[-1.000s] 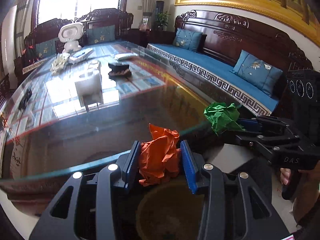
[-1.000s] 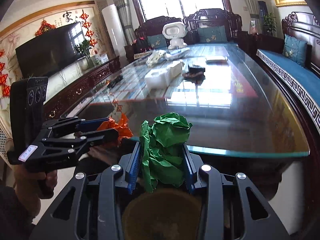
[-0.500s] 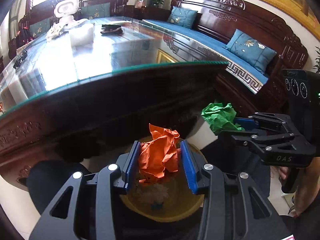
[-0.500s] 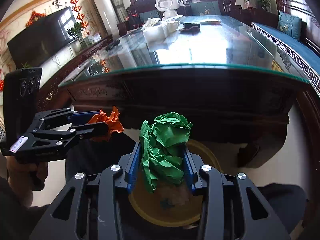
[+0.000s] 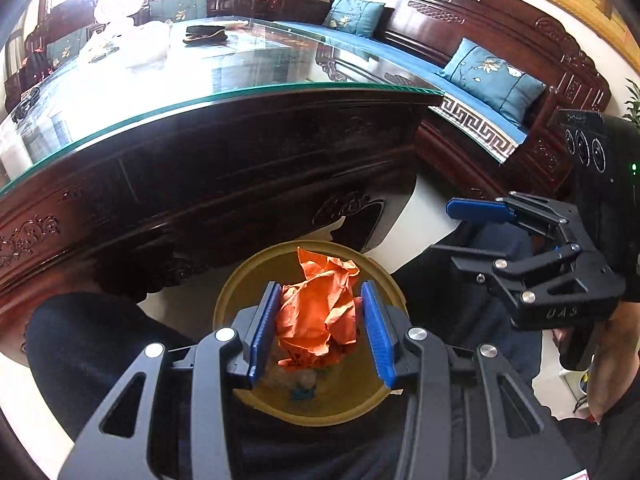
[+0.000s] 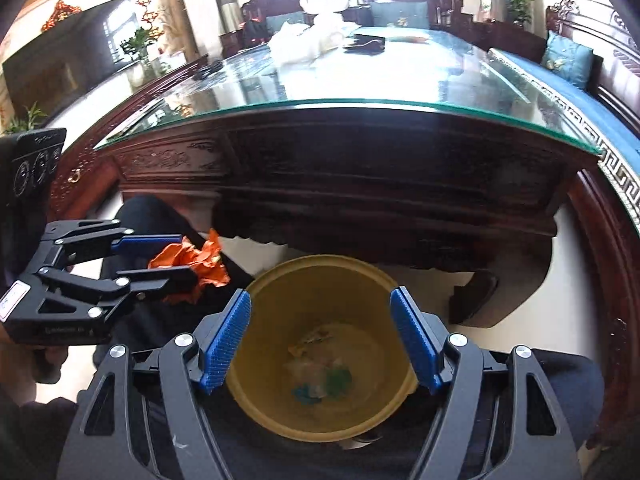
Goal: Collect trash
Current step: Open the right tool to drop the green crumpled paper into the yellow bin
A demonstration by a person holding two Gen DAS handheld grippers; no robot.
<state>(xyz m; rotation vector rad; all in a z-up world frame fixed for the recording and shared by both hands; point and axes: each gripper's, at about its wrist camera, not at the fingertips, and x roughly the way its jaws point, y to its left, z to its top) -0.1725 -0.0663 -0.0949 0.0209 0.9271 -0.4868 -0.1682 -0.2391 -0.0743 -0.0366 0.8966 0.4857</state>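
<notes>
A glass tabletop (image 6: 360, 80) on dark carved wood fills the far view; a blue-cushioned bench (image 5: 400, 54) runs along its right, a television (image 6: 60, 60) far left.

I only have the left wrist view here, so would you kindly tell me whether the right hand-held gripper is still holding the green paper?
Observer: No. The right hand-held gripper is open with nothing between its pads, above the yellow bin.
Operator: Thank you. Where did the green paper go?
Observer: A green scrap lies at the bin's bottom among other litter.
Operator: Does my orange paper look centred over the bin?
Observer: From the right wrist view, the orange paper sits beyond the bin's left rim, in the left hand-held gripper.
</notes>
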